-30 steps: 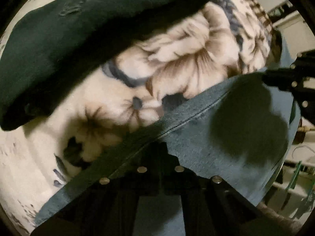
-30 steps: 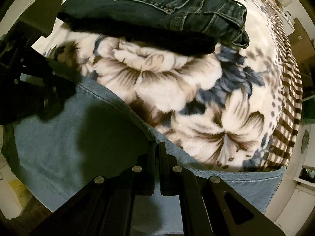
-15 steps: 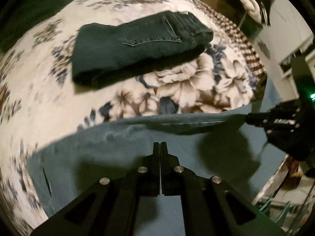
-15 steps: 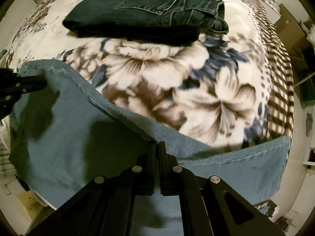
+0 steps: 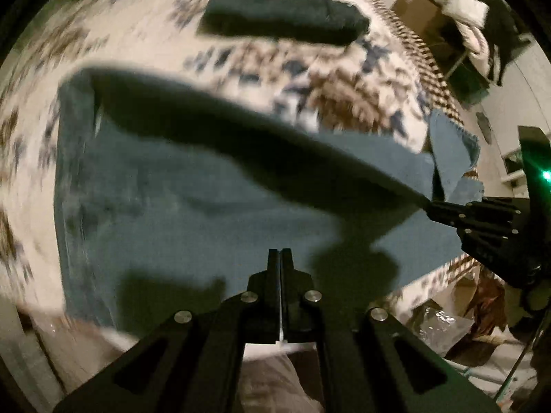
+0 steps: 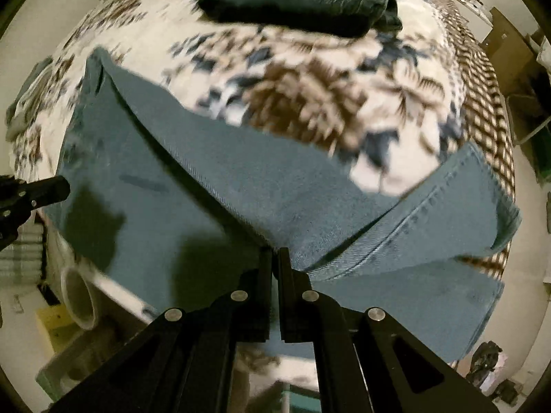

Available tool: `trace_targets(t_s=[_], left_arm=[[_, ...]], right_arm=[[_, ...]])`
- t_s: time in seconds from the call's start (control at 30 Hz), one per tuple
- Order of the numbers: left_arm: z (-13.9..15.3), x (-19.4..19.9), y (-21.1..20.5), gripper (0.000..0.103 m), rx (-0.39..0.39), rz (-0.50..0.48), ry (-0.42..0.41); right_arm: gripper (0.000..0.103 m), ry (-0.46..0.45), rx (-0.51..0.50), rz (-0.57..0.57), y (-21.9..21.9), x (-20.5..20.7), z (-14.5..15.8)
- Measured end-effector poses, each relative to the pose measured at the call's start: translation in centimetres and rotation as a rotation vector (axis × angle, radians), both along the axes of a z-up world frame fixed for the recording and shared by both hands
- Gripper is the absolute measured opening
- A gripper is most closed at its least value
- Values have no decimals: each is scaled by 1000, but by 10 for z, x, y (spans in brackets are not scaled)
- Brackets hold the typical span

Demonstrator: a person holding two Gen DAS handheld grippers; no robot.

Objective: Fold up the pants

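Blue jeans: lay crosswise on blanket. Right gripper clamped their edge, pointing down; left gripper closed, empty.

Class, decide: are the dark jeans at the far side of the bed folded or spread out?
Folded: the dark jeans lie as a compact, layered bundle on the floral blanket.

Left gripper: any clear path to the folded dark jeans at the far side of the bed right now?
Probably not yet. The left gripper is shut on the light blue jeans, so it is occupied. Otherwise only bare floral blanket separates those from the dark jeans; nothing blocks the way once it lets go.
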State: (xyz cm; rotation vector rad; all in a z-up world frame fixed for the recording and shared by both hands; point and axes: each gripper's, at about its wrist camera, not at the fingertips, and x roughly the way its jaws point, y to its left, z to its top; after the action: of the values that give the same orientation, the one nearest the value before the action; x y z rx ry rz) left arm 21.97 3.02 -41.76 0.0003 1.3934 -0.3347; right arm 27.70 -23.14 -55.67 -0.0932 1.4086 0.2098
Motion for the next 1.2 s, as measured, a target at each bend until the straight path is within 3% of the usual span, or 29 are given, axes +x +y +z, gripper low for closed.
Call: trace_targets(t_s=[0.17,0.3,0.37,0.43,0.47,0.5,0.6,0.8,1.03,1.07,1.1,1.13,1.2], left_arm=[[-28,-39,9,0,7,76,62],[-31,-30,17,1,18,188,112],[-24,-15,24,1,-11,258,122],[-12,8,26,1,-51,309,112],[-6,21,26,4,-67,335,105],[-3,33,26,16,-82,355,104],[2,69,26,52,-149,417,109],[-16,131,19,61,-169,511,144],[-63,180,27,59,-139,572,209],[-69,183,28,49,-152,572,196],[-70,184,27,14,-148,567,174],[-71,184,27,2,-128,557,154],[-66,178,27,2,-127,536,101]], right_arm=[[2,36,-14,40,5,-47,-25],[2,114,-6,44,-1,-76,-52],[11,143,39,-23,-13,-76,-58],[52,172,111,-135,-32,-66,-60],[58,167,145,-185,-40,-62,-58],[64,157,180,-235,-46,-56,-53],[68,108,246,-394,-67,-41,-34],[70,71,231,-712,-111,-19,-23],[70,83,183,-995,-156,1,-41],[70,81,176,-1019,-160,3,-45],[70,84,163,-1037,-163,5,-51],[70,87,152,-1045,-166,9,-55],[70,93,130,-1053,-173,15,-63]])
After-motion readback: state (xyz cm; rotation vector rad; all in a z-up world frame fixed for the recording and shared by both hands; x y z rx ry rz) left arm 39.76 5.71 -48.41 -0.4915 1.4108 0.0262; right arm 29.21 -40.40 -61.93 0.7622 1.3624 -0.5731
